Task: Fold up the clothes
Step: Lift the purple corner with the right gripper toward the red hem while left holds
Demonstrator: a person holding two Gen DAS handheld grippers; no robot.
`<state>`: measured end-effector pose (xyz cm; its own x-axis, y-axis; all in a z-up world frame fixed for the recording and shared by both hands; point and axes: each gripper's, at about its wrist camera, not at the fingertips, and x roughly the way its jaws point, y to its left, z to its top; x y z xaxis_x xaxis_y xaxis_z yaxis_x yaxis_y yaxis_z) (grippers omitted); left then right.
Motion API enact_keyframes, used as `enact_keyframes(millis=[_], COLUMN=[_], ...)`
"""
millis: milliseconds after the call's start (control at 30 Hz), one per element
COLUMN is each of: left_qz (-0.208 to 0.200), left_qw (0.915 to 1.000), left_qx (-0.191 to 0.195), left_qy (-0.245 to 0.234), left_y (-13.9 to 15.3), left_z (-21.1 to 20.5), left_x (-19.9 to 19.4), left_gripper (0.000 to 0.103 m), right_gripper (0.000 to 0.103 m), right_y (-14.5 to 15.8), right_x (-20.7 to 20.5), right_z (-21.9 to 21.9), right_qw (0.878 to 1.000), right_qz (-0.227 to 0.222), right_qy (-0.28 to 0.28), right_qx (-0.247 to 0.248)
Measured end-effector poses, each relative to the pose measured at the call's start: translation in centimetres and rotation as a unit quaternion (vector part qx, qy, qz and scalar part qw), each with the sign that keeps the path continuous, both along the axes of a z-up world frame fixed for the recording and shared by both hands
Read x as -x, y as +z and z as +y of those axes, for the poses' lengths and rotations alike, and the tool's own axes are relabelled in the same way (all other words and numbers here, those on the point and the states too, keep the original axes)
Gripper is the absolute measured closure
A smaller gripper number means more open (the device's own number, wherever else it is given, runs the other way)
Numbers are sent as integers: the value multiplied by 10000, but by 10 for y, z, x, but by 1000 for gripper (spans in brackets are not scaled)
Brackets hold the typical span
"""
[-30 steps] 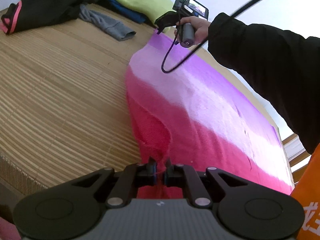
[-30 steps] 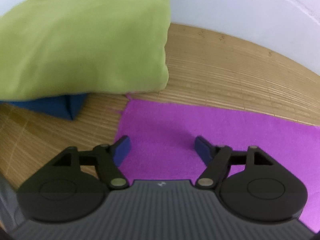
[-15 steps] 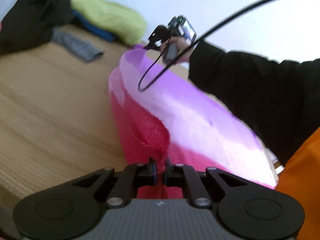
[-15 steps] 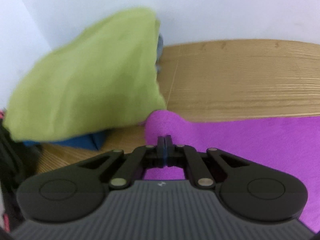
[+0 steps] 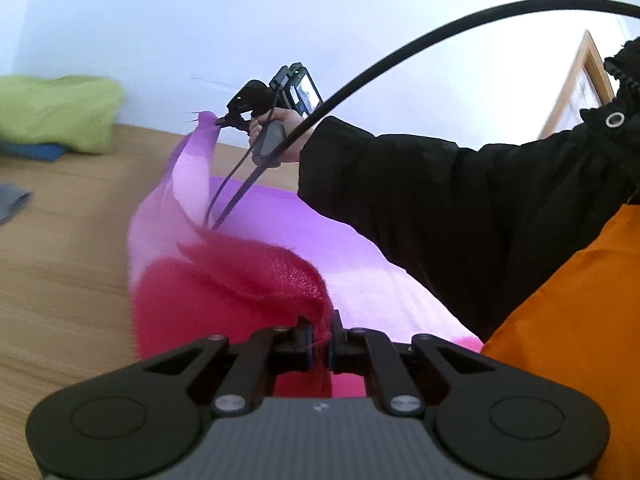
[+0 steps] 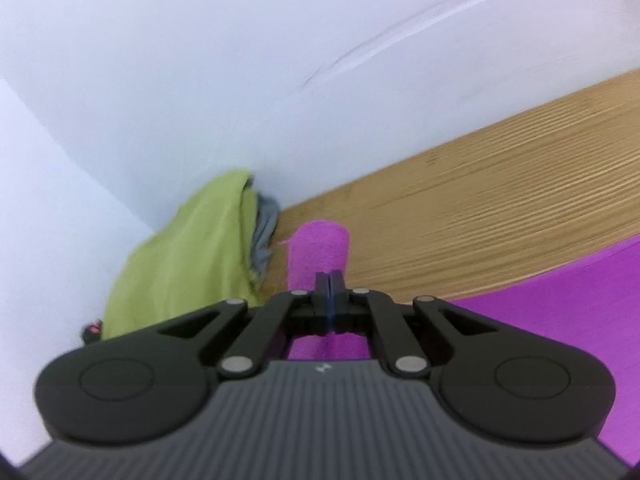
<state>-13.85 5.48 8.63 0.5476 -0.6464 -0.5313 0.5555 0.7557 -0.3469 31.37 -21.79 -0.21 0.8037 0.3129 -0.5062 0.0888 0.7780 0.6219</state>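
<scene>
Far left, against the wall: a folded green garment (image 5: 56, 112) is seen on a blue one (image 5: 36, 151), with a grey piece (image 5: 10, 204) at the frame edge nearer. All rest on the wooden slatted surface (image 5: 60, 248).

Centre: the pink-to-purple cloth (image 5: 224, 280) is held off the surface along its left edge, the remainder lying spread to the right, partly hidden by the black sleeve (image 5: 440, 208).

Near corner (red end): clamped between the jaws of the left gripper (image 5: 320, 350); knit weave visible at the pinch.

Far corner (purple end): clamped in the right gripper (image 6: 329, 300), jaws fully closed on a tongue of fabric that stands up past the tips. The right hand (image 5: 280, 136) is seen on its handle.

Handling, judged: light, soft and limp; the lifted edge sags in a curve between the two pinches, so no stiffness is to be counted on. The loose weave looks grippy, not slippery, and not fragile. Corners are the sensible hold, as taken; both should be carried level to keep the edge straight.
</scene>
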Motion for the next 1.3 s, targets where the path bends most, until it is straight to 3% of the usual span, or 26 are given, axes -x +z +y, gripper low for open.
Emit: enact_keyframes(millis=[200, 400, 500, 567, 833, 967, 1067, 1200, 1300], left_qz=[144, 362, 441, 669, 1111, 1246, 1203, 1273, 1295], left_qw=[9968, 9857, 9772, 9755, 9698, 9684, 9695, 9686, 9697], left_qx=[11, 195, 378, 265, 12, -147, -215, -234, -289], left_qy=[-790, -1637, -2043, -2077, -2172, -2157, -2126, -2121, -2053], left_y=[5, 4, -17, -34, -64, -69, -69, -70, -65], left_z=[-160, -255, -290, -322, -442, -475, -471, -447, -436], left_x=[36, 57, 65, 69, 80, 71, 57, 67, 70], left_gripper=[96, 95, 94, 95, 95, 95, 96, 96, 92], right_gripper=[100, 100, 100, 100, 100, 100, 100, 99, 95], right_y=[12, 20, 14, 7, -34, -49, -54, -48, -55], right_x=[64, 144, 173, 190, 213, 213, 216, 229, 223], right_z=[-151, -307, -354, -379, -463, -491, -506, -525, -527], right_qw=[9988, 9951, 9932, 9926, 9943, 9953, 9950, 9940, 9946], right_qz=[-123, -106, -16, 15, 171, 142, 124, -15, 452], right_qy=[-243, -926, -1161, -1212, -1014, -862, -843, -848, -881], right_qx=[-399, -338, -107, 19, -274, -426, -514, -695, -319])
